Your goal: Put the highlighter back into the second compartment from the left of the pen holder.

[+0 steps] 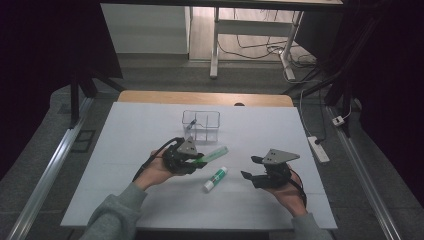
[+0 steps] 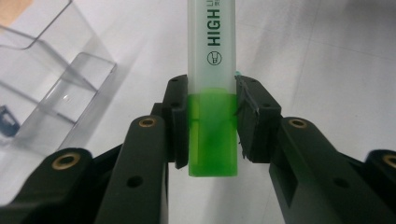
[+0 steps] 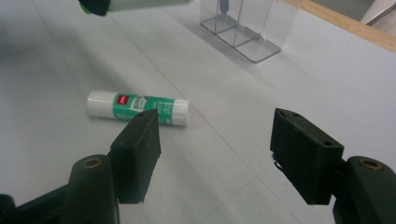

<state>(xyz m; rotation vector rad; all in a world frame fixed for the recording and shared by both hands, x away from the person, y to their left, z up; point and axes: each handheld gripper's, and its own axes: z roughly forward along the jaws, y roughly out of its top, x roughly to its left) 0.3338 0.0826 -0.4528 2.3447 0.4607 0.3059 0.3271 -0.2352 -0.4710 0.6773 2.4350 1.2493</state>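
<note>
A green highlighter (image 1: 212, 154) (image 2: 212, 74) is clamped near its bright green end by my left gripper (image 1: 192, 164) (image 2: 211, 122), its pale body pointing toward a clear divided organizer (image 1: 201, 125) (image 2: 42, 79). A white and green glue stick (image 1: 215, 179) (image 3: 138, 107) lies flat on the white table between the two hands. My right gripper (image 1: 252, 167) (image 3: 219, 144) hovers open just right of the glue stick, nothing between its jaws. The organizer (image 3: 243, 25) holds a small dark item in one compartment.
The white board (image 1: 150, 200) covers a wooden table whose far edge (image 1: 205, 97) shows behind the organizer. A power strip (image 1: 318, 148) and cables lie on the floor to the right. A desk frame (image 1: 215, 45) stands beyond.
</note>
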